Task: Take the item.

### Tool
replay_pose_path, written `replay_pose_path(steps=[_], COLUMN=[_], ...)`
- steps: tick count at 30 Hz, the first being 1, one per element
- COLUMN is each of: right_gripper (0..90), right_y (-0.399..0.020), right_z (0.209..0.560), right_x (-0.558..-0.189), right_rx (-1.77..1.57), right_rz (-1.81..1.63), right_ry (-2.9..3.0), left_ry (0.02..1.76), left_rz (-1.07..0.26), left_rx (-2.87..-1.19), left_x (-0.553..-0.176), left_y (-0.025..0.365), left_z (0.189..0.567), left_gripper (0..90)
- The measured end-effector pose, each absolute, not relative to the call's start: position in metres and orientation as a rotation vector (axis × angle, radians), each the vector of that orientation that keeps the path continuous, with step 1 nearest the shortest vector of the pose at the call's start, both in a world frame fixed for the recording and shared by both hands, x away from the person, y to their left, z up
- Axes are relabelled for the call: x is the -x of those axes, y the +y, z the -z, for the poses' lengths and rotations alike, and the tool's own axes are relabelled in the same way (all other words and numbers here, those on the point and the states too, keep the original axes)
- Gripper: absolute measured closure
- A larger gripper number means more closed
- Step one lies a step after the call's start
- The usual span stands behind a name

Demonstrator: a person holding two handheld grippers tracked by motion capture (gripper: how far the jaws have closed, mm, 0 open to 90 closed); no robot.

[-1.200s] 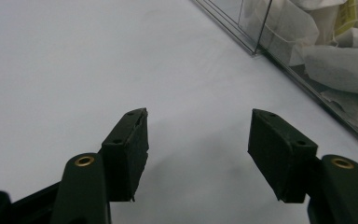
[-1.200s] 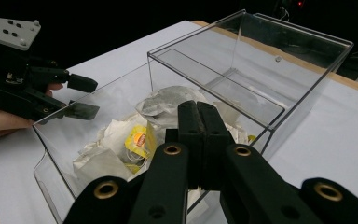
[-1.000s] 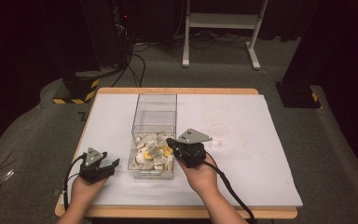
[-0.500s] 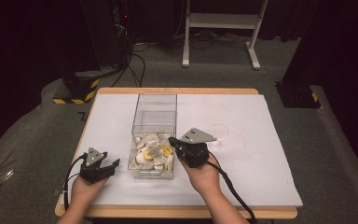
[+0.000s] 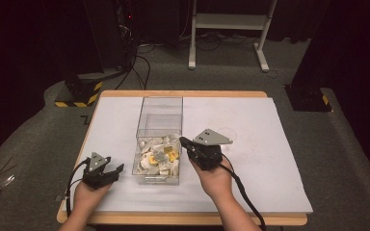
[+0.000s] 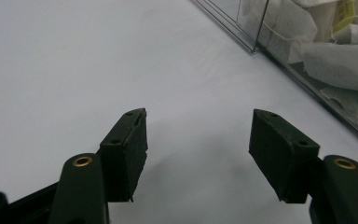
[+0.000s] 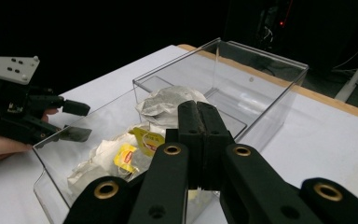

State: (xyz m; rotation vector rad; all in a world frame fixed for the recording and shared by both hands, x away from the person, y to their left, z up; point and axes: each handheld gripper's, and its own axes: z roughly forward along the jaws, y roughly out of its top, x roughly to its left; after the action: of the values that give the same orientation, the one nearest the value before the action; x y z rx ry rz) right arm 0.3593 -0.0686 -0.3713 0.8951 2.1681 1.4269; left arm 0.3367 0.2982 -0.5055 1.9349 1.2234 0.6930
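Fingers of the right gripper [image 7: 199, 140] are being held fully closed, empty, over the tea bags [image 7: 135, 149] in the clear box [image 5: 159, 107] mid-worktop [image 5: 270, 159]; they should be opened before descending. Left gripper [image 6: 198, 158] is being kept half open, empty, beside the box.

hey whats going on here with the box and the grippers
A person at a table holds a gripper in each hand beside a clear plastic box with tea bags piled in its near end. The right gripper hangs over the box's near end, jaws shut and holding nothing. The left gripper sits open over the bare table left of the box.
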Motion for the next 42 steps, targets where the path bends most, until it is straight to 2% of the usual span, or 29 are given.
replay_pose_path(steps=[42], right_gripper=[90.0], right_y=[-0.128], right_z=[0.357], right_x=[-0.37], right_rx=[-1.011], right_rz=[-1.385], right_ry=[2.008], left_ry=[1.218], left_rz=[-0.699], left_rx=[-1.949], left_x=[-0.337], left_y=[0.296], left_z=[0.506], left_gripper=[37.0])
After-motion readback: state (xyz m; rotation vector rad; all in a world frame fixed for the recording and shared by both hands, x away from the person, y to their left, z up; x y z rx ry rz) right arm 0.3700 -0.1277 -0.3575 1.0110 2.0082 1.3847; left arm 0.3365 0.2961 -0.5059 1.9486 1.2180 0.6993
